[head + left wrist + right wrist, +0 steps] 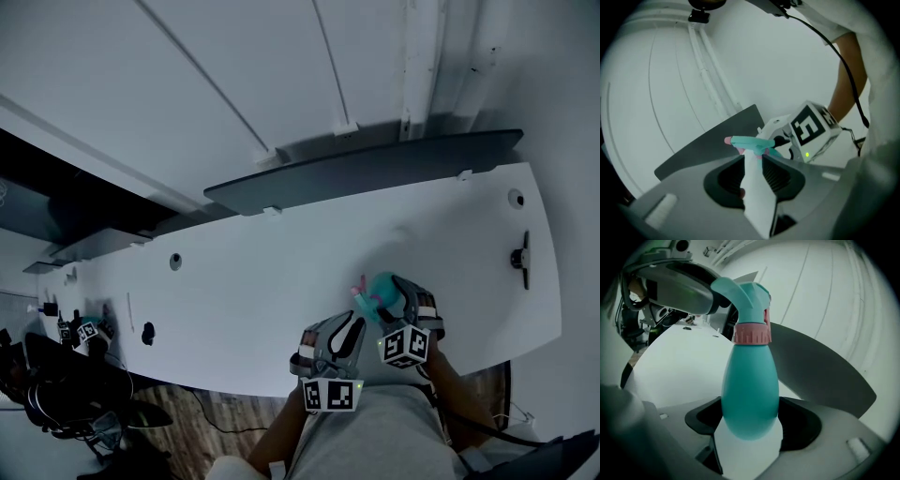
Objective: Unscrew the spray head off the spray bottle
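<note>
Clamping the right gripper (752,417) on the teal spray bottle (750,385), pressing a pad into each side of its rounded belly. Holding it clear of the white table (281,272), upright in the right gripper view, with the belly at six o'clock and the spray head (743,296) at twelve. Showing a pink ribbed collar (752,335) just under that head, still seated on the neck.

Carrying the left gripper (752,168) released, with the jaws a little apart and a narrow gap between them. Framing the spray head at the far end of that gap, at twelve o'clock from the jaws in the left gripper view, lying crosswise with its pink nozzle (728,139) pointing toward nine o'clock. Not visibly pressing either pad on it. Facing the right gripper's marker cube (813,126) at about two o'clock from the head, just beside it.

Hovering over the near part of the table in the head view, at about five o'clock of that view, with the bottle in the right gripper and the left gripper just beside it, at about seven o'clock from the bottle. Tilting the spray head there toward nine o'clock, above the left gripper's tips. Backing onto a long dark panel (375,169) at twelve o'clock, along the table's far side, below a pale wall (187,84).
</note>
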A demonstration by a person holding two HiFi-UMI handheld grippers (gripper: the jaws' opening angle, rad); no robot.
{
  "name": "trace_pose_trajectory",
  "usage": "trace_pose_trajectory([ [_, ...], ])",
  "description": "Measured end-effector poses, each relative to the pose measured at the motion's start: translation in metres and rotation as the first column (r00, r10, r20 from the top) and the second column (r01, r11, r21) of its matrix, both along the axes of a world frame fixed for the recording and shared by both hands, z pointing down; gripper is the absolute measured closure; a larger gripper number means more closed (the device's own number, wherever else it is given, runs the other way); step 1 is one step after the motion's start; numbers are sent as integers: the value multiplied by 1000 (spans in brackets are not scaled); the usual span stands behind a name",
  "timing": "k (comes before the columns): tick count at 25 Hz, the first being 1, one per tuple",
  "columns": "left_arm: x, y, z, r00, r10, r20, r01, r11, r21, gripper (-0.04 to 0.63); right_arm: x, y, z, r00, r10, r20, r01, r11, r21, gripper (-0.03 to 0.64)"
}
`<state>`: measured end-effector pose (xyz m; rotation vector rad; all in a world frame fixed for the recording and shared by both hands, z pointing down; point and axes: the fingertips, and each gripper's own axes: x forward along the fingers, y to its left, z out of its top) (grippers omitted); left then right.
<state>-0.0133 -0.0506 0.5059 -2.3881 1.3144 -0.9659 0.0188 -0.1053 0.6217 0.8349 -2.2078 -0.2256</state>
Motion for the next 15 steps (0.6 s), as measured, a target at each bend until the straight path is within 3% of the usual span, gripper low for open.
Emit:
trace_pose_trajectory([
  [3,-7,5,1,988,31,149,-40,997,59,462,5,-1,-8,993,-51,-106,54,998,25,242],
  [8,-21,11,10,932,28,362,-77,990,122,411,8,0,-6,944,-126,-306,142,989,32,242],
  [11,-33,13,14,880,-1,475,-82,985,154,366,7,3,-2,880,-166,-445,200,979,30,242],
  [15,-42,13,26,783,0,622,-136,976,171,325,1,4,-4,773,-197,-604,278,960,43,242],
])
